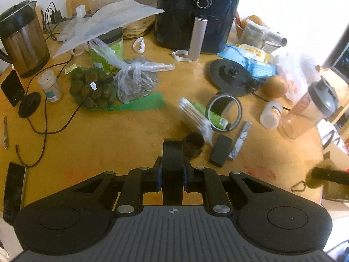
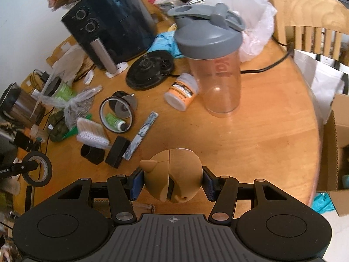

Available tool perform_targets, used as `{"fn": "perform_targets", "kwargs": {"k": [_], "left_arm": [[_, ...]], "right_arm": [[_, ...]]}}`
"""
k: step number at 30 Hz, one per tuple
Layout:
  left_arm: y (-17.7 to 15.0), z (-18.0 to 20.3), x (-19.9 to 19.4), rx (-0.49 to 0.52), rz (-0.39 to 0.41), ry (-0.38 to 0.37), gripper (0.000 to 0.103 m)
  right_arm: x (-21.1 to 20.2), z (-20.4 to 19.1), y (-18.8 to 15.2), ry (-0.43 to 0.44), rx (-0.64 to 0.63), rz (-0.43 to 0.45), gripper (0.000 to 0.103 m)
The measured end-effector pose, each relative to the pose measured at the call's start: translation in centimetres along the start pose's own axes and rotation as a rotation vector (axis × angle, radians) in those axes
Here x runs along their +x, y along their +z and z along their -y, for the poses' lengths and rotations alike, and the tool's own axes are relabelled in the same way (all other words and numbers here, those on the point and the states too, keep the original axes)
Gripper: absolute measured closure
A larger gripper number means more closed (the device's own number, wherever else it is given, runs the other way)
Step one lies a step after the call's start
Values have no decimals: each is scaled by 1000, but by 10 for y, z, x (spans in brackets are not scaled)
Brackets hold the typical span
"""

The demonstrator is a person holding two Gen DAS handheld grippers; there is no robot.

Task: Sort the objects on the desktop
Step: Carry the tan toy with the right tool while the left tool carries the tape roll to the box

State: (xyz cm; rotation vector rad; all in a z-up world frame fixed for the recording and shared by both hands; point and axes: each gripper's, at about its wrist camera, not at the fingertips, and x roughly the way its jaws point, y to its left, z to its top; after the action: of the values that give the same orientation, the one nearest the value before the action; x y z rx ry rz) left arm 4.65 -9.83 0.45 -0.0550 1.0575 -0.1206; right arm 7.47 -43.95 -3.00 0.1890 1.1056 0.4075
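Left wrist view: left tool [image 1: 172,174] clamped on black tape roll [image 1: 172,159], right tool [image 2: 172,180] gripping tan figure [image 2: 172,176].

The worktop [image 2: 272,131] is formed of varnished wood with a smooth, faintly glossy finish. The air fryer [image 1: 196,11] at the far edge is cased in glossy black plastic and fitted with a brushed metal handle. The kettle [image 1: 21,41] at the left edge is clad in brushed steel. The shaker bottle [image 2: 216,74] is made of clear smooth plastic and capped with a matt grey lid. The tan figure [image 2: 174,179] is finished in matt, smooth plastic. Thin crinkled plastic film forms the knotted bag [image 1: 135,76].
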Motion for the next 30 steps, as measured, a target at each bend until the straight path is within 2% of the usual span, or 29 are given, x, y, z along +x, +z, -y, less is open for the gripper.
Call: {"fn": "perform_targets", "kwargs": {"k": [10, 21, 30], "left_arm": [[-23, 8, -25, 12, -2, -18, 86], [-44, -2, -26, 23, -36, -58, 86], [-61, -15, -20, 54, -89, -105, 86]], "right_arm": [[-4, -25, 4, 35, -93, -42, 45], [-16, -58, -2, 70, -112, -13, 46], [-12, -91, -23, 95, -131, -45, 46]]}}
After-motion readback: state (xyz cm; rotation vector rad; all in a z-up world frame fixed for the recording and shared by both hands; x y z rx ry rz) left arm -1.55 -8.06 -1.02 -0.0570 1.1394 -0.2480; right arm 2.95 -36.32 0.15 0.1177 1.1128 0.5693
